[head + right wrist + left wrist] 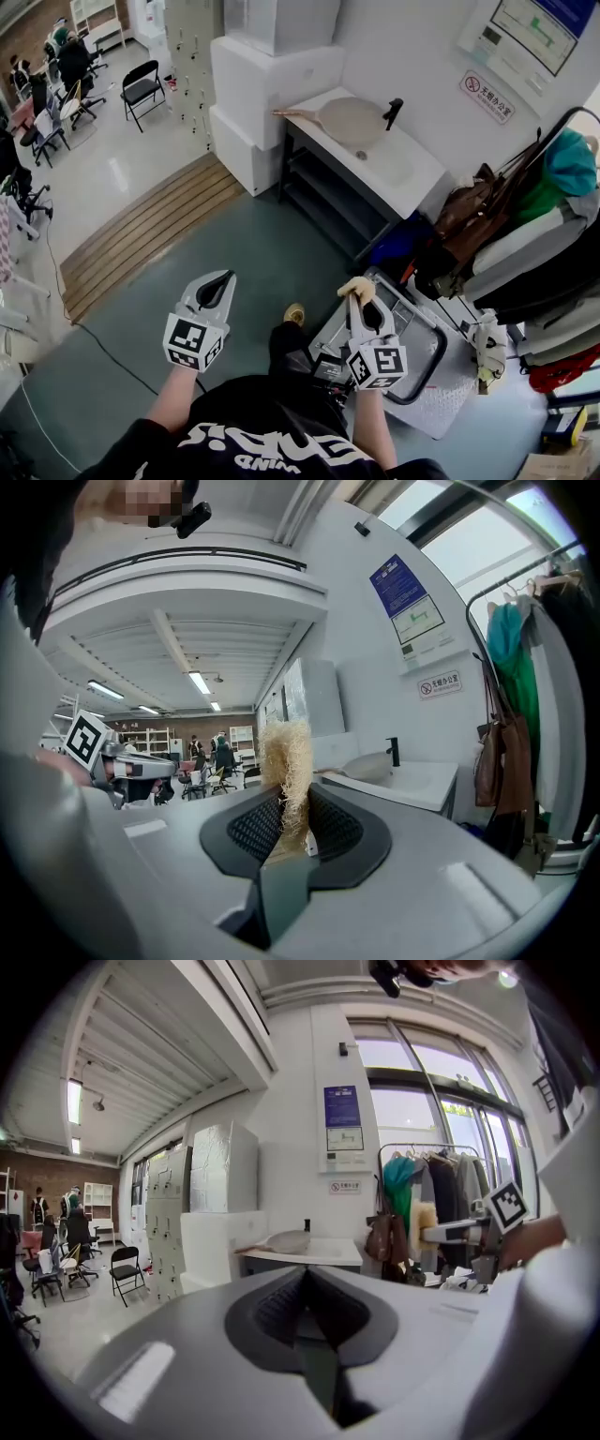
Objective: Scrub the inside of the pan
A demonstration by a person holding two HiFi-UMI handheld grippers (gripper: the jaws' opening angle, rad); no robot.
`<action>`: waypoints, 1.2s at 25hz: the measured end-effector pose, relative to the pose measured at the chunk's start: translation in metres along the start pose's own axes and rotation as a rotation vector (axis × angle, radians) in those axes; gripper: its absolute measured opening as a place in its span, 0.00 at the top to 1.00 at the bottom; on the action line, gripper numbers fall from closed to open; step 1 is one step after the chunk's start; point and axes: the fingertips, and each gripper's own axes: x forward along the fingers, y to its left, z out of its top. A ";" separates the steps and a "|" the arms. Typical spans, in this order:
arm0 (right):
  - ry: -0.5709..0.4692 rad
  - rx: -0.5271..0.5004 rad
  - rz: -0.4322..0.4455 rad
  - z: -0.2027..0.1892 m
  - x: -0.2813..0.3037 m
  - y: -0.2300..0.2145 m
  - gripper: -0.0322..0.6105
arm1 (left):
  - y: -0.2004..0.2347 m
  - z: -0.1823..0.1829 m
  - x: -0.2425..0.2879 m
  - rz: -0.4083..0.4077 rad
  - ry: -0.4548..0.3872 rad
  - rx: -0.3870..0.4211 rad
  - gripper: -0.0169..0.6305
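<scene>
The wall sign (487, 97) above the worktop (422, 183) shows a red prohibition ring, but its characters are too small to read. The print on the blue-headed poster (530, 28) is also unreadable. Your left gripper (226, 277) has its jaws pressed together and empty. Your right gripper (357, 298) is clamped on the one scrubber (286, 761), a pale fibrous wad standing up out of the jaws. Both grippers are well apart from the worktop. The one pan (349, 119) lies at the worktop's far left end, just beside the single black tap (394, 111), with its handle reaching past the left edge. Each of your two grippers bears one marker cube (192, 342).
</scene>
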 end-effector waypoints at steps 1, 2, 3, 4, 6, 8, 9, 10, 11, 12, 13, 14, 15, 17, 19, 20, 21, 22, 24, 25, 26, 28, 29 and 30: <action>-0.002 -0.002 0.000 0.002 0.009 -0.004 0.84 | 0.004 0.001 0.008 -0.003 0.000 0.000 0.98; -0.005 -0.005 0.001 0.005 0.018 -0.007 0.84 | 0.009 0.002 0.017 -0.005 0.001 -0.001 0.98; -0.009 -0.009 0.004 0.008 0.027 -0.010 0.84 | 0.015 0.003 0.026 -0.006 0.004 -0.002 0.98; -0.011 -0.013 0.006 0.011 0.036 -0.013 0.84 | 0.020 0.004 0.036 -0.006 0.006 -0.005 0.98; -0.012 -0.017 0.007 0.015 0.055 -0.023 0.84 | 0.031 0.007 0.057 -0.007 0.006 -0.009 0.98; -0.008 -0.015 0.003 0.017 0.075 -0.036 0.84 | 0.039 0.011 0.081 -0.008 0.005 -0.011 0.98; -0.006 -0.013 0.002 0.017 0.086 -0.043 0.84 | 0.043 0.015 0.093 -0.009 0.006 -0.011 0.98; -0.003 -0.010 0.002 0.019 0.096 -0.049 0.84 | 0.047 0.018 0.105 -0.011 0.007 -0.011 0.98; 0.000 -0.008 0.003 0.021 0.107 -0.055 0.84 | 0.050 0.022 0.117 -0.016 0.007 -0.011 0.98; 0.001 -0.008 0.006 0.024 0.117 -0.061 0.84 | 0.052 0.027 0.128 -0.021 0.008 -0.010 0.98; 0.001 -0.007 0.010 0.028 0.127 -0.067 0.84 | 0.055 0.031 0.140 -0.026 0.008 -0.008 0.98; 0.001 -0.007 0.013 0.031 0.137 -0.074 0.84 | 0.058 0.035 0.153 -0.029 0.007 -0.008 0.98; 0.001 -0.007 0.014 0.034 0.148 -0.081 0.84 | 0.061 0.040 0.166 -0.031 0.006 -0.008 0.98; 0.003 -0.004 0.013 0.040 0.169 -0.097 0.84 | 0.067 0.048 0.193 -0.034 0.006 -0.008 0.98; 0.005 -0.002 0.017 0.046 0.190 -0.112 0.84 | 0.073 0.057 0.219 -0.037 0.003 -0.005 0.98; 0.005 -0.003 0.020 0.049 0.201 -0.119 0.84 | 0.076 0.062 0.232 -0.036 0.001 -0.003 0.98; 0.005 -0.005 0.023 0.052 0.212 -0.127 0.84 | 0.079 0.066 0.245 -0.035 -0.002 -0.003 0.98; 0.005 -0.007 0.027 0.055 0.222 -0.134 0.84 | 0.082 0.069 0.257 -0.033 -0.003 -0.003 0.98; 0.003 -0.011 0.037 0.060 0.241 -0.146 0.84 | 0.087 0.074 0.277 -0.028 -0.004 -0.003 0.98; 0.003 -0.014 0.043 0.062 0.249 -0.152 0.84 | 0.090 0.076 0.286 -0.024 -0.005 -0.004 0.98; 0.002 -0.016 0.049 0.064 0.258 -0.157 0.84 | 0.093 0.078 0.295 -0.020 -0.007 -0.005 0.98; 0.003 -0.017 0.065 0.067 0.273 -0.164 0.84 | 0.098 0.081 0.309 -0.012 -0.006 -0.009 0.98; 0.005 -0.015 0.073 0.067 0.279 -0.167 0.84 | 0.099 0.081 0.315 -0.009 -0.003 -0.011 0.98; 0.007 -0.012 0.080 0.067 0.284 -0.169 0.84 | 0.100 0.080 0.320 -0.008 0.001 -0.012 0.98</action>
